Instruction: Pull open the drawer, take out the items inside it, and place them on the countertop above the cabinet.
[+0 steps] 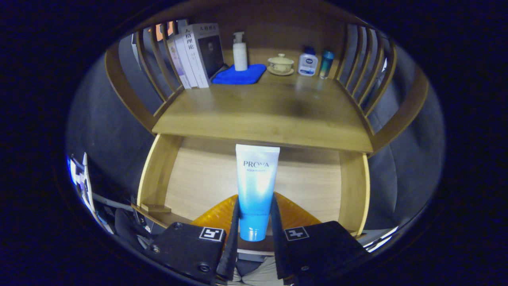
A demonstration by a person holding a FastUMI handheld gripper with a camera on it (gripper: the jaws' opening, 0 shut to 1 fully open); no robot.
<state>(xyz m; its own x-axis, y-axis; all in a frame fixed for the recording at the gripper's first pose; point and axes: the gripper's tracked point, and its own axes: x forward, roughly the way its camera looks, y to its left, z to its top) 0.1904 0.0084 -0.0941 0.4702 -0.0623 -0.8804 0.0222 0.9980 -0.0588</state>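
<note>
My gripper (254, 222) is shut on a white-to-blue cosmetic tube (256, 186), both fingers pressing its lower blue part, cap end down. The tube stands upright, lifted over the open wooden drawer (198, 178), whose pale floor shows behind it. An orange item (216, 216) lies in the drawer just under and behind the fingers, partly hidden by them. The wooden countertop (270, 115) lies beyond and above the tube's top end.
At the back of the countertop stand several books (196, 55), a white pump bottle (239, 51) on a blue cloth (240, 75), a lidded cup on a saucer (281, 64), a small white bottle (308, 63) and a teal can (326, 63). Slatted wooden rails (367, 75) flank both sides.
</note>
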